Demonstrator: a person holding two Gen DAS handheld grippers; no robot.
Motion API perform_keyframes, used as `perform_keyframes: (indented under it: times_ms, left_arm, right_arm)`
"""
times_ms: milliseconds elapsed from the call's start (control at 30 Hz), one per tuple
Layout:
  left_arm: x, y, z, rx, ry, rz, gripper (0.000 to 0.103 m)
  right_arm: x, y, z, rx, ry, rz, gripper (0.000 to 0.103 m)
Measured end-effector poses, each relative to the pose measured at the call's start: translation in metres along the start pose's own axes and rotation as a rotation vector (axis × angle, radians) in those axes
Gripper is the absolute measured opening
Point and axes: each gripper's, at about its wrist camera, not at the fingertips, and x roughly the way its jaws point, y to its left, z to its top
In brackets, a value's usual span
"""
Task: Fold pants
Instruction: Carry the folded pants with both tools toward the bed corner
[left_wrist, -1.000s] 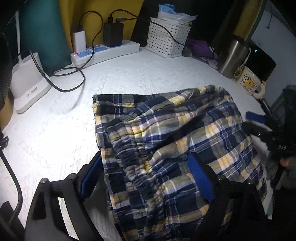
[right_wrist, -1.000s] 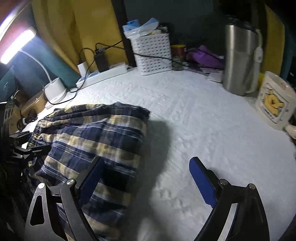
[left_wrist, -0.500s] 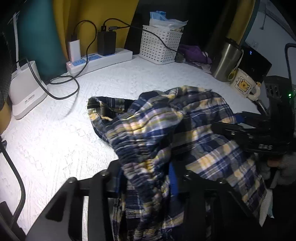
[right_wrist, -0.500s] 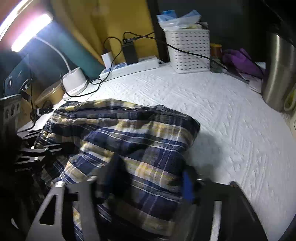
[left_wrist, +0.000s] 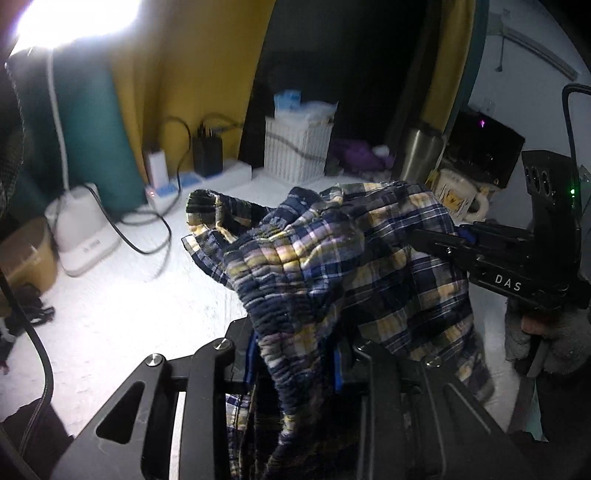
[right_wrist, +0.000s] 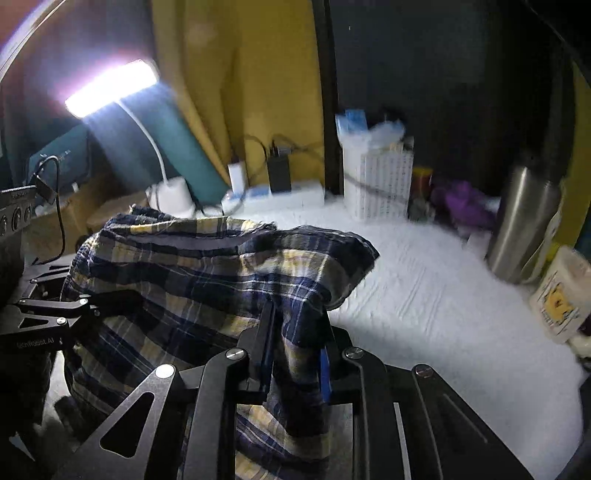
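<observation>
The blue-and-yellow plaid pants (left_wrist: 332, 258) are bunched and lifted off the white cover (left_wrist: 129, 314). My left gripper (left_wrist: 293, 360) pinches the gathered elastic waistband, its jaws still closing with cloth filling the gap between the blue pads. My right gripper (right_wrist: 295, 354) clamps a fold of the plaid pants (right_wrist: 221, 266) at their other side, jaws likewise closing on the cloth. Each gripper shows in the other's view: the right gripper (left_wrist: 458, 236) bites the cloth at the right, and the left gripper (right_wrist: 85, 306) reaches in from the left. The cloth hangs between them.
Along the back stand a power strip (left_wrist: 207, 177) with chargers, a white basket (left_wrist: 297, 151), a steel flask (right_wrist: 524, 221) and a cream mug (right_wrist: 565, 295). A lamp base (left_wrist: 83, 229) with a black cable (left_wrist: 147, 236) sits at the left. A gloved hand (left_wrist: 546, 339) holds the right gripper.
Both grippers went from wide open to clamped on the pants. They rose and tipped upward, pulling the near cloth off the cover into a raised bunch.
</observation>
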Motion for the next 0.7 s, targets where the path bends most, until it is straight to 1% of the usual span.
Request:
perform_keyframes:
  times_ms: [133,367,533,700]
  left_arm:
    - [-0.033,-0.008,0.0,0.014,-0.069,0.023,0.028]
    - [-0.088,-0.018,-0.003,0.031,-0.171,0.062,0.028]
    - [-0.128,-0.015,-0.01,0.018,-0.234,0.089,0.028]
    - [-0.17,-0.013,-0.019,0.017,-0.306,0.127,0.028]
  right_arm:
    - [-0.034,0.012,0.005,-0.021,-0.084,-0.012,0.02]
    - [-0.086,0.042,0.012,-0.069,-0.199,-0.025,0.02]
    - [-0.117,0.068,0.014,-0.112,-0.25,-0.018,0.02]
    - [-0.15,0.101,0.016,-0.155,-0.321,0.006,0.02]
